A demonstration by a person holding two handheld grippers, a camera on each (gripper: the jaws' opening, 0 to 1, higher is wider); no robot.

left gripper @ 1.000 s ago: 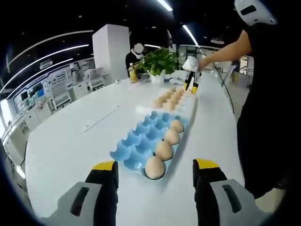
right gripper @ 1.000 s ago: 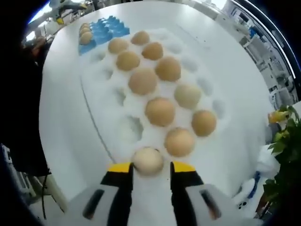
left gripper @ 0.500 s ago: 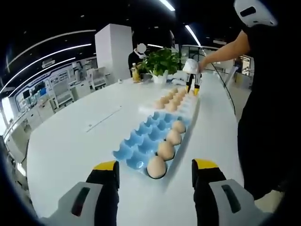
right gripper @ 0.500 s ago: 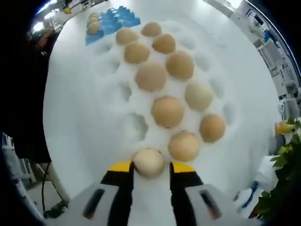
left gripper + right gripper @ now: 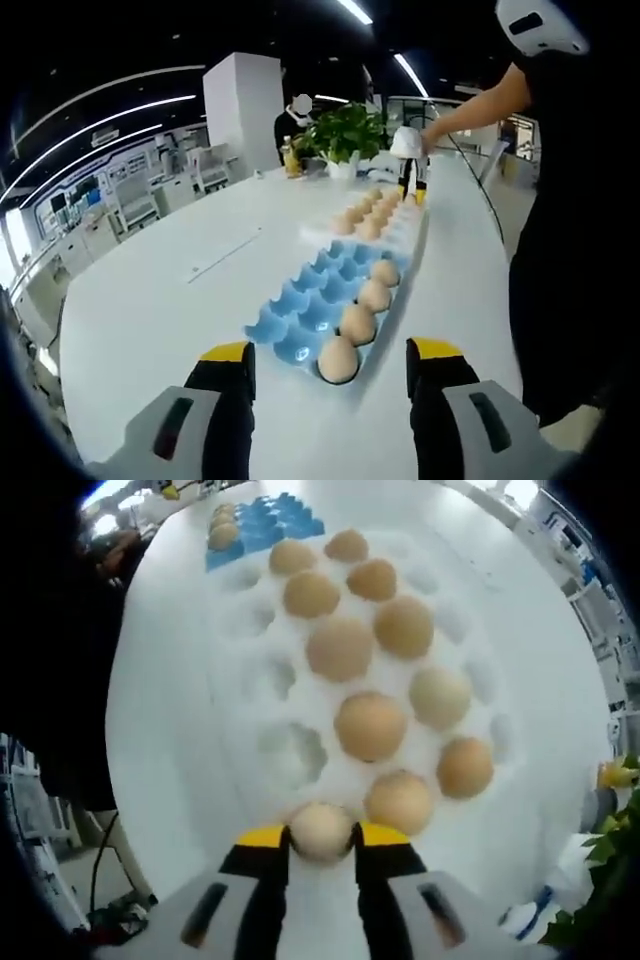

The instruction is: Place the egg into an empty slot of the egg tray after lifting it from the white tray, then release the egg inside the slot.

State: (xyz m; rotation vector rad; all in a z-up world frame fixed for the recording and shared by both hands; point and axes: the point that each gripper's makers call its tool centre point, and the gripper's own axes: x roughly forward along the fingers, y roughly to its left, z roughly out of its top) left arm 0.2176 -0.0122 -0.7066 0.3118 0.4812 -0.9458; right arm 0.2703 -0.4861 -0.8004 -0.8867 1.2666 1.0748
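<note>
Left gripper view: low over the white table (image 5: 150, 300), facing along the blue egg tray (image 5: 300, 305) toward the distant white tray (image 5: 385, 222); right gripper view: close above the white tray (image 5: 250, 670), looking down, blue egg tray (image 5: 265, 525) far off; both trays shared.

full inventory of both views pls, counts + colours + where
blue tray: 1, blue, on table, nearest left gripper
eggs in blue tray: 4, tan, one edge row
white tray: 1, white, beyond blue tray
eggs in white tray: 9, tan, seated in slots
held egg: 1, pale, between right gripper's jaws
table: 1, white
plant: 1, green, far end
bottle: 1, yellow, beside plant
left gripper: yellow tips, open
right gripper: yellow tips, gripping egg
</note>
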